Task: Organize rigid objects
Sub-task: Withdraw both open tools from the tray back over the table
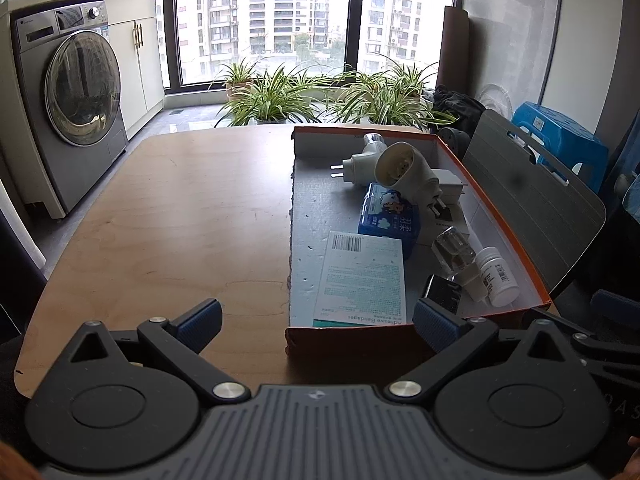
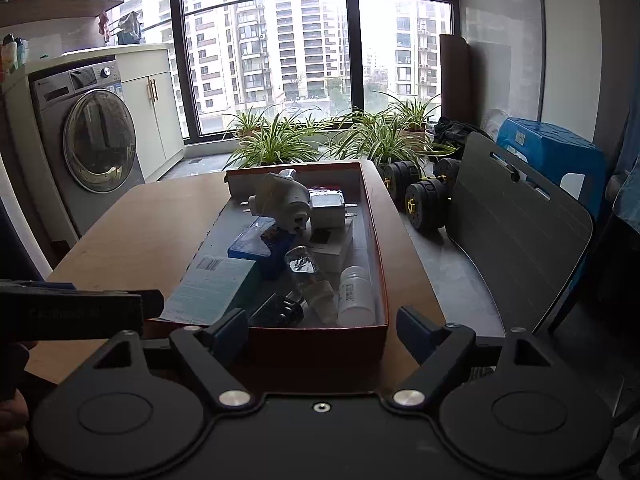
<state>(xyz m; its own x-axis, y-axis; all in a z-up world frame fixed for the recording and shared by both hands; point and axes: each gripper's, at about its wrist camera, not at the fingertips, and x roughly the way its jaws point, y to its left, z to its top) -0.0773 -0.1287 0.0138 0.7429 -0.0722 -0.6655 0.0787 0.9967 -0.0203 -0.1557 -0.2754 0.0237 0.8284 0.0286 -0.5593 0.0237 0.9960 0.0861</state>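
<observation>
Beyond both spread jaws sits the box (image 2: 320,344).

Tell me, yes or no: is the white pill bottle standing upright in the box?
No, the white pill bottle lies on its side in the near right corner of the orange box, next to a clear glass bottle.

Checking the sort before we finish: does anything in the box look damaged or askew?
Yes. The orange box's left wall looks torn away, leaving a ragged edge. Inside, one white plug adapter leans tilted on the blue pack, and the white bottle lies on its side.
</observation>
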